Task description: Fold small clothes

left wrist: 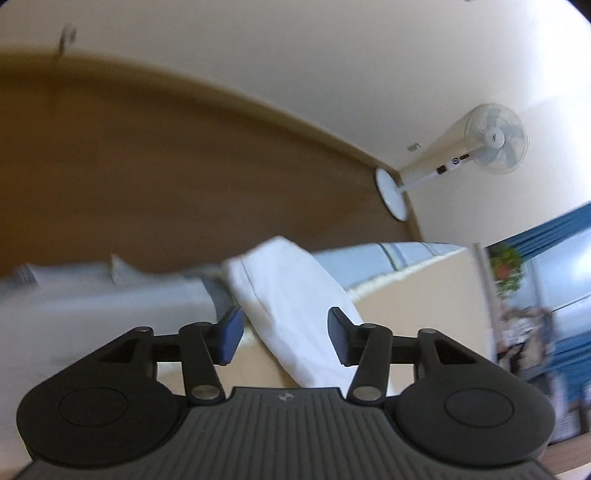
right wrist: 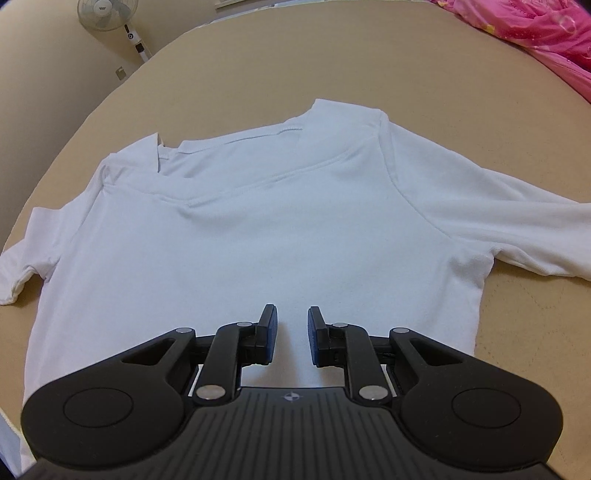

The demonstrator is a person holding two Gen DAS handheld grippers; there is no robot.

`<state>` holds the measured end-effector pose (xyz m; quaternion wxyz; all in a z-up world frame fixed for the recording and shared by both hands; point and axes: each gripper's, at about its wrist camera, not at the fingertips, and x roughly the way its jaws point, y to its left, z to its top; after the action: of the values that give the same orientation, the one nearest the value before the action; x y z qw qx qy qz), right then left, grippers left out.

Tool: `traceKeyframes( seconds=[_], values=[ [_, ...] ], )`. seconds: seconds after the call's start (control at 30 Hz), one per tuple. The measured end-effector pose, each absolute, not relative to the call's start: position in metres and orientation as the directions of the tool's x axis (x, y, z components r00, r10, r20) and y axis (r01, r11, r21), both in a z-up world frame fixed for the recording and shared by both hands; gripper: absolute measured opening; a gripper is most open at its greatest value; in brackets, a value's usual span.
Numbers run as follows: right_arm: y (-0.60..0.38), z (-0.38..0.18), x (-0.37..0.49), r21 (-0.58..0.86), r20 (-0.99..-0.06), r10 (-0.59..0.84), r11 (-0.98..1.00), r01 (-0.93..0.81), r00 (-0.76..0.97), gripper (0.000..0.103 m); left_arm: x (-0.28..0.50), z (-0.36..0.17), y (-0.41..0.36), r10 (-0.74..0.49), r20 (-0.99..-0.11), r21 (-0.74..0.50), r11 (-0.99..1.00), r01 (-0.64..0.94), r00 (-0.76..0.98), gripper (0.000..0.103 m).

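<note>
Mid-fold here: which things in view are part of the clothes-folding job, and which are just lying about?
Part of the job:
- white T-shirt, spread flat on the beige bed surface
- right gripper, jaws slightly apart over the shirt's lower part
- left gripper, jaws open, white cloth between them, unpinched

Lying about:
- pedestal fan
- pink bedding

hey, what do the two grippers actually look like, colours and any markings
Both match: the left gripper and right gripper are matte black, each with a ribbed centre plate bearing a small round emblem, two rounded lobes, silver pivot pins and linkage arms ending in blue-padded fingers. No cables or sleeves show.
</note>
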<state>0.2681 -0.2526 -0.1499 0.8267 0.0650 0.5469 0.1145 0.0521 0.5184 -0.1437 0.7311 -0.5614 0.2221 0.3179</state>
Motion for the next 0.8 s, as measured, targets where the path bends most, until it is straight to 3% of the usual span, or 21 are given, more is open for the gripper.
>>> traceKeyframes(
  seconds=[0.3, 0.37, 0.43, 0.57, 0.7, 0.8],
  values=[
    [-0.246, -0.159, 0.266, 0.194, -0.901, 0.233, 0.971, -0.141, 0.365, 0.02, 0.076, -0.161, 0.506, 0.201, -0.71, -0.616, 0.287, -0.734, 0.675, 0.053],
    [-0.243, -0.162, 0.265, 0.182, -0.903, 0.225, 0.972, -0.149, 0.365, 0.021, 0.088, -0.158, 0.499, 0.233, -0.737, -0.536, 0.37, -0.759, 0.634, 0.014],
    [-0.24, -0.164, 0.264, 0.167, -0.903, 0.217, 0.972, -0.164, 0.37, 0.022, 0.094, -0.151, 0.495, 0.279, -0.739, -0.48, 0.42, -0.77, 0.613, 0.004],
    [-0.24, -0.165, 0.265, 0.166, -0.902, 0.218, 0.972, -0.168, 0.373, 0.023, 0.076, -0.127, 0.495, 0.507, -0.647, -0.397, 0.412, -0.82, 0.569, 0.004],
    [-0.241, -0.165, 0.266, 0.174, -0.901, 0.224, 0.971, -0.165, 0.371, 0.023, 0.083, -0.15, 0.498, 0.407, -0.746, -0.359, 0.421, -0.833, 0.527, 0.006],
    [-0.242, -0.164, 0.267, 0.178, -0.901, 0.226, 0.971, -0.16, 0.369, 0.023, 0.081, -0.158, 0.502, 0.384, -0.752, -0.393, 0.389, -0.833, 0.535, 0.012]
  ],
)
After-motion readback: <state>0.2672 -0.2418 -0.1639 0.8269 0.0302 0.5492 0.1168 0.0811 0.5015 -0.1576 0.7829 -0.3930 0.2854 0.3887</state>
